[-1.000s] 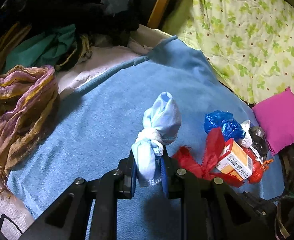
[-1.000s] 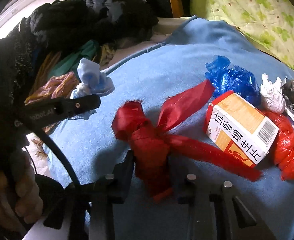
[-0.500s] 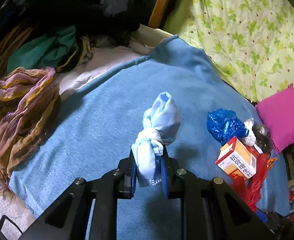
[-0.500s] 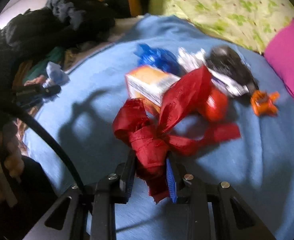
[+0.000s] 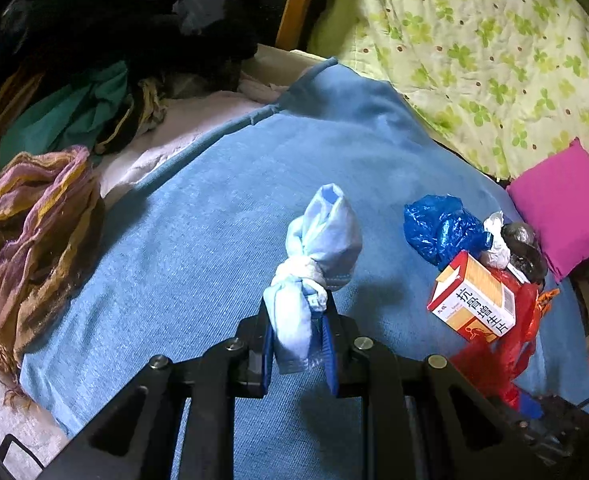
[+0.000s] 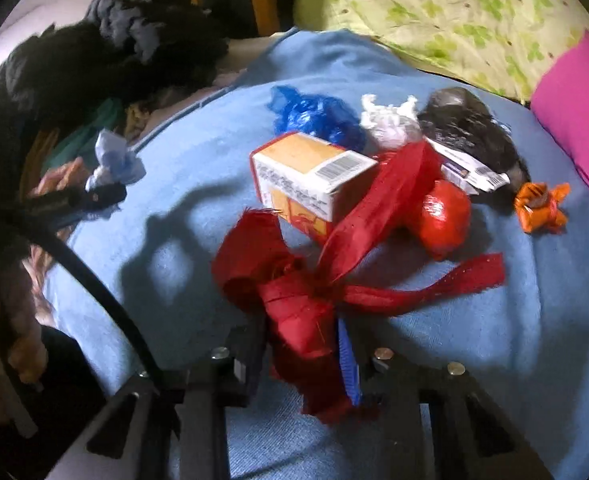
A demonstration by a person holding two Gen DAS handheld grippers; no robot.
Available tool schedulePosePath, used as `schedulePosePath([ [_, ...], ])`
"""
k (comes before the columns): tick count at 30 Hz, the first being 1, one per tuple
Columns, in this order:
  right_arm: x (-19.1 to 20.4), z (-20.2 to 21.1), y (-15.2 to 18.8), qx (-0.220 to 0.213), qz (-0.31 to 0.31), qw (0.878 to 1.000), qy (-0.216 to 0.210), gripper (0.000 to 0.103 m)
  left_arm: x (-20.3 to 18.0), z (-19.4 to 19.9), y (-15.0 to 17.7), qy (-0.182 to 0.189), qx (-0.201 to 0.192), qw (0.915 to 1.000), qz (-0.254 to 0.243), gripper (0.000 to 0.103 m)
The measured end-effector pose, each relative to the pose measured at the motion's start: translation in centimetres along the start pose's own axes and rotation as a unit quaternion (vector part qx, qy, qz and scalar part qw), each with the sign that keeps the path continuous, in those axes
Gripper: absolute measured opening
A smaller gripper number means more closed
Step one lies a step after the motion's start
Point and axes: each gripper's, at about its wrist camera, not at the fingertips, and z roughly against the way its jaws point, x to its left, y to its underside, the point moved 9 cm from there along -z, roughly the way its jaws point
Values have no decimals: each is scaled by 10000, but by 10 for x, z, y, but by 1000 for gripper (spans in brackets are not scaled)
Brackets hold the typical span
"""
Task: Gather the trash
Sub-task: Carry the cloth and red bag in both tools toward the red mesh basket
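Observation:
My left gripper (image 5: 297, 344) is shut on a knotted light-blue cloth bundle (image 5: 318, 248), held above the blue blanket (image 5: 198, 224). It also shows in the right wrist view (image 6: 112, 160). My right gripper (image 6: 302, 356) is shut on a red ribbon knot (image 6: 294, 300), lifted over the blanket, its tails trailing right. Trash lies in a pile on the blanket: an orange-and-white box (image 6: 310, 176), a blue plastic bag (image 6: 314, 116), a white crumpled wad (image 6: 390, 124), a black bag (image 6: 466, 128), a red bag (image 6: 442, 216) and an orange wrapper (image 6: 540, 208).
A magenta pillow (image 5: 570, 208) lies at the right. A green-flowered quilt (image 5: 474, 52) lies behind. Dark clothes (image 5: 134, 20) and a striped scarf (image 5: 34, 216) are piled at the left. A wooden cabinet (image 5: 282, 0) stands at the back.
My right gripper has lifted the red ribbon off the blanket and pulled back from the pile. My left gripper still holds the blue bundle and has shifted slightly.

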Motion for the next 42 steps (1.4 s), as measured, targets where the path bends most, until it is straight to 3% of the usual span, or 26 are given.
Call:
schedulePosePath([
  [11, -68, 90, 24, -650, -896, 9926, 492, 34, -23, 11, 4, -237, -233, 9967, -734, 21],
  [17, -129, 156, 61, -1071, -1608, 9773, 872, 34, -53, 25, 21, -29, -153, 9932, -1151, 21],
  [24, -207, 241, 125, -1516, -2484, 9446, 1521, 34, -108, 55, 28, 502, -230, 9868, -1525, 21],
  [32, -272, 324, 239, -1704, -3514, 8922, 2267, 34, -195, 102, 46, 1322, -376, 9652, -2225, 22],
  [36, -293, 341, 298, -1534, -3930, 8705, 2536, 34, -239, 121, 65, 1680, -370, 9508, -2577, 22],
  [42, -308, 344, 362, -1290, -4366, 8485, 2698, 34, -297, 146, 104, 2120, -298, 9263, -3102, 22],
])
